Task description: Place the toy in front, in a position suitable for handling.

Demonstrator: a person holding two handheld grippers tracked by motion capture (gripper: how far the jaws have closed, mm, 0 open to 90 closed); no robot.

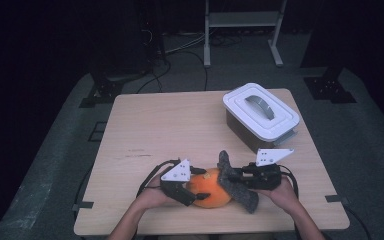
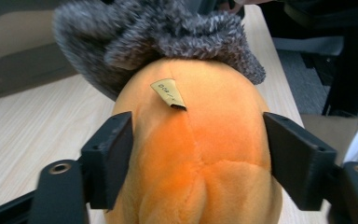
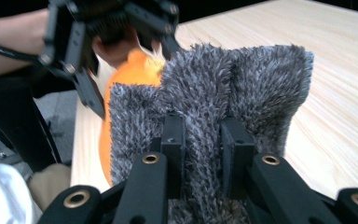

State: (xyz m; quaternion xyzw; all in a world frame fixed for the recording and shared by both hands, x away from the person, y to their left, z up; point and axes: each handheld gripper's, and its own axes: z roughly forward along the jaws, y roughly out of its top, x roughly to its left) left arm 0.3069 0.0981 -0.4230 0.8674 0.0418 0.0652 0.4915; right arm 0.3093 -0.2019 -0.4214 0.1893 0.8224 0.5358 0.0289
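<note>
— Two grippers, one toy between them. From the high view the orange plush [image 1: 211, 194] sits at the near edge of the table [image 1: 170, 125], the left gripper [image 1: 190, 192] on its left flank and the right gripper [image 1: 236, 179] on its right, pinching the grey fuzzy piece [image 1: 237, 186] that runs front to back across that end.

— And the left gripper view?

— Its jaws straddle the orange body [image 2: 200, 154], one at each side, touching or very nearly (I cannot tell whether they squeeze). The grey fuzz [image 2: 168, 37] caps the far end, so it lies straight ahead of that tool.

— The right one?

— In the right gripper view the jaws are clamped on a fold of the grey pile [image 3: 205, 93], the orange just beyond it.

— Room to pull?

— Plenty, I'd judge: pale bare wood, the white lidded box [image 1: 260, 114] well apart at the far right, dark floor all round.
</note>
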